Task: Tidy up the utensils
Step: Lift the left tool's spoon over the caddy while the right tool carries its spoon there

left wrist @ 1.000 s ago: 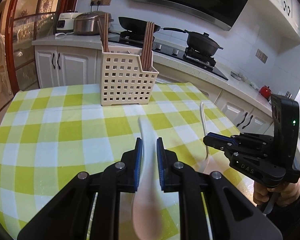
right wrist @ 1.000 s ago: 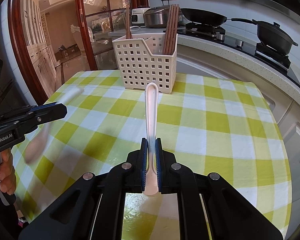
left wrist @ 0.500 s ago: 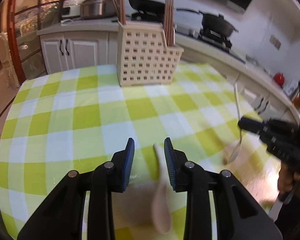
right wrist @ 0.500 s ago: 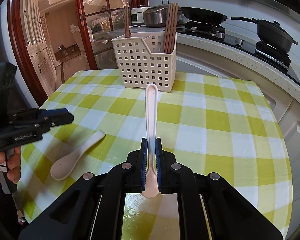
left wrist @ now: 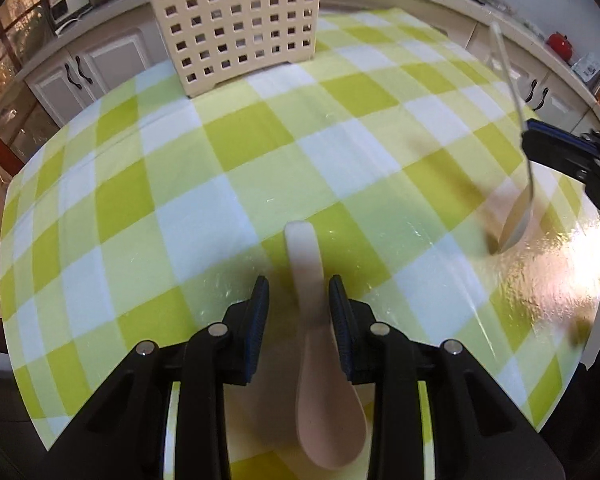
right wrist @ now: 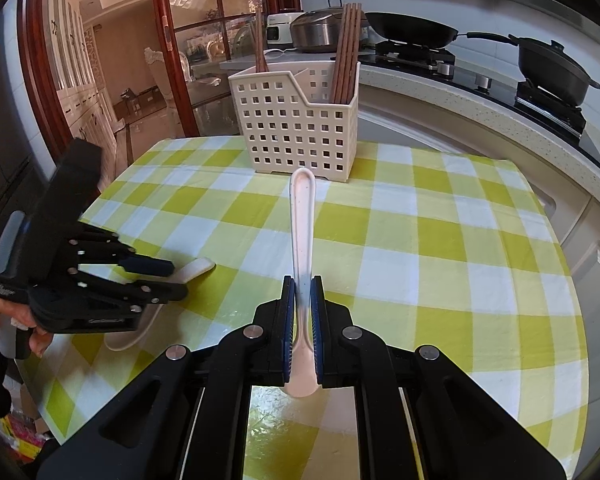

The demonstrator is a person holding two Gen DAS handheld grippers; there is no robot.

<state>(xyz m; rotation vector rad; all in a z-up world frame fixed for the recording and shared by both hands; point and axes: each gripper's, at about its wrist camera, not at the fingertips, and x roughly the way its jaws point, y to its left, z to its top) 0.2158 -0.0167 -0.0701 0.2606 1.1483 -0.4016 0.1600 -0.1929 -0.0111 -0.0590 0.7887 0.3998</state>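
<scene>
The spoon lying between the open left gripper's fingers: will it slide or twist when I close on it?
Likely rigid; the spoon looks like hard, smooth ceramic or plastic. It may skid, since the tablecloth is glossy. The narrow rounded handle between the left gripper pads could pivot, as the bowl end looks heavier.

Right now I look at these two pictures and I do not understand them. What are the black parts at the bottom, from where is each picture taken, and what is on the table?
The black parts are hand-held grippers with two fingers each; a person carries one in each hand, with no robot arm. A camera on each gripper looks forward along its fingers.

In the left wrist view, the left gripper is open, its fingers on either side of a pale spoon lying on the checked tablecloth.

In the right wrist view, the right gripper is shut on a second white spoon, handle pointing forward. Ahead stands a cream utensil basket holding brown chopsticks.
</scene>
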